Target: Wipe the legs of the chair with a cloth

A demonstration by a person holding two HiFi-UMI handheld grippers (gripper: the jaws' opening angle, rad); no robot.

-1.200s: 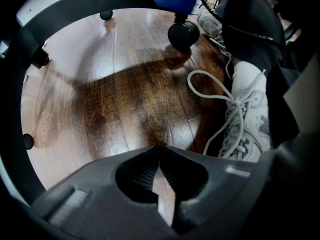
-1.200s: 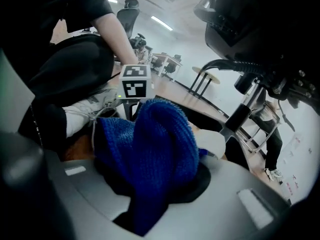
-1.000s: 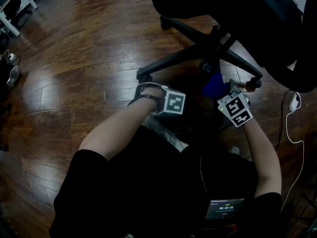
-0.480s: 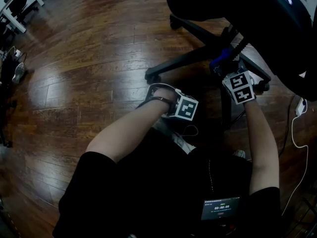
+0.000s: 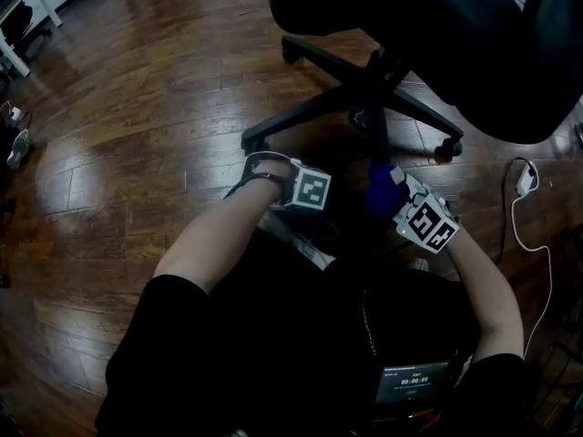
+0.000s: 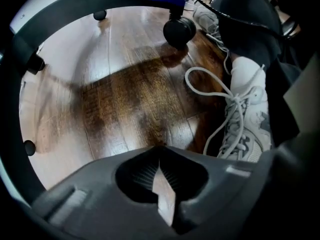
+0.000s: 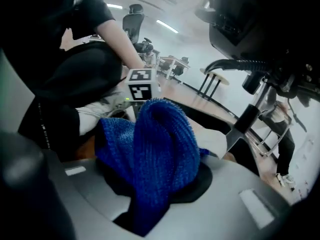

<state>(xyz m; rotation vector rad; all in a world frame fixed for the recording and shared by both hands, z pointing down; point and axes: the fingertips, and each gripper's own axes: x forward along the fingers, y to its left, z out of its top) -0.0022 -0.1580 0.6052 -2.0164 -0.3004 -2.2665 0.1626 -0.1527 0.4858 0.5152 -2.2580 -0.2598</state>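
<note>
We clamp the bunched blue cloth [image 7: 160,149] in our right gripper [image 5: 398,195], chair legs [image 5: 305,115] just ahead; our left gripper [image 6: 161,184] is closed, empty

The chair seat [image 5: 410,35] runs off the head view's top and right edges and hides part of the legs [image 5: 305,116], while the blue cloth [image 7: 160,149] covers the pads of the right gripper [image 7: 150,204].

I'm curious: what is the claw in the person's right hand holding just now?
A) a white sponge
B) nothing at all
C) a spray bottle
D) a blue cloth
D: the right gripper view shows a bunched blue cloth pinched in the right claw, whose jaws are closed on it.
</note>
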